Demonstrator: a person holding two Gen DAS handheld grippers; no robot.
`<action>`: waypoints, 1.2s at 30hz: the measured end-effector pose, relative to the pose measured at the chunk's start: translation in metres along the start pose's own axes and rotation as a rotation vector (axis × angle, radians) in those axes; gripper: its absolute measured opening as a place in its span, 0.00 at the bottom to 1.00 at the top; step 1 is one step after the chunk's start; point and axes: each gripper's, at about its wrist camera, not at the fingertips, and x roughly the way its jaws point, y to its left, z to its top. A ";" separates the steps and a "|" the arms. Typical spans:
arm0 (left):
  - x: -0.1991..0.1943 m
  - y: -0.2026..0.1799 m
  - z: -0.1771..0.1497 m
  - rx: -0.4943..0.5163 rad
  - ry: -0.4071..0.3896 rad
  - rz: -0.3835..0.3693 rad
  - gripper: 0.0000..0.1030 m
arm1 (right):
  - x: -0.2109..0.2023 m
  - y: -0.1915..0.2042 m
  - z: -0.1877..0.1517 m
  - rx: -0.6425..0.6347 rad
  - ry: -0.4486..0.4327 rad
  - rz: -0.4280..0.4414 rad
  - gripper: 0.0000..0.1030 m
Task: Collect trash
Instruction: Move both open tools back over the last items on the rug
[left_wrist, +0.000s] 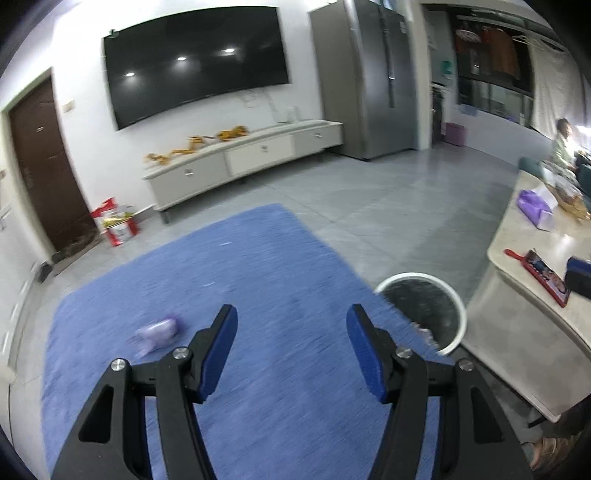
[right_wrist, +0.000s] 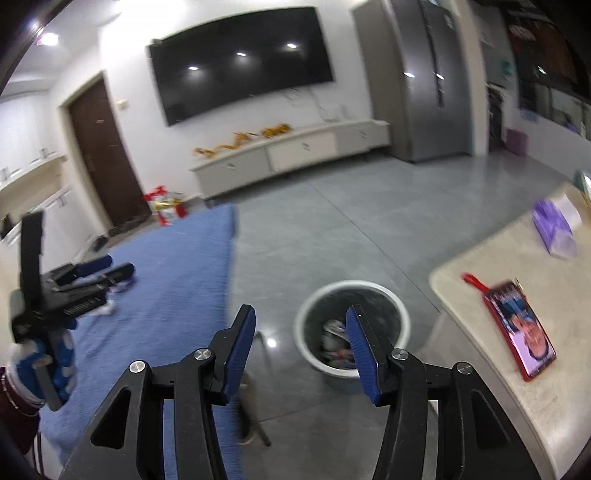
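A crumpled purple wrapper (left_wrist: 159, 332) lies on the blue rug (left_wrist: 258, 266), just left of my left gripper (left_wrist: 291, 314), which is open and empty above the rug. A white-rimmed trash bin (left_wrist: 424, 306) stands at the rug's right edge, with some trash inside. In the right wrist view the bin (right_wrist: 351, 325) sits on the grey floor, just beyond my right gripper (right_wrist: 301, 314), which is open and empty. My left gripper also shows in the right wrist view (right_wrist: 99, 273) at the far left, over the rug (right_wrist: 166, 288), with white and purple scraps (right_wrist: 107, 308) under it.
A beige table (right_wrist: 517, 369) stands to the right of the bin with a red phone (right_wrist: 517, 325) and a purple tissue pack (right_wrist: 554, 225) on it. A TV cabinet (left_wrist: 240, 158) and a fridge (left_wrist: 369, 77) line the far wall. A person (left_wrist: 563, 144) sits at the far right.
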 end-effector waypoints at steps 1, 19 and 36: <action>-0.007 0.008 -0.004 -0.010 -0.005 0.020 0.61 | -0.005 0.011 0.002 -0.019 -0.009 0.017 0.52; -0.058 0.111 -0.043 -0.128 -0.052 0.142 0.70 | 0.020 0.157 0.024 -0.261 0.008 0.229 0.58; 0.004 0.191 -0.084 -0.013 0.102 -0.062 0.70 | 0.136 0.250 0.031 -0.407 0.187 0.399 0.60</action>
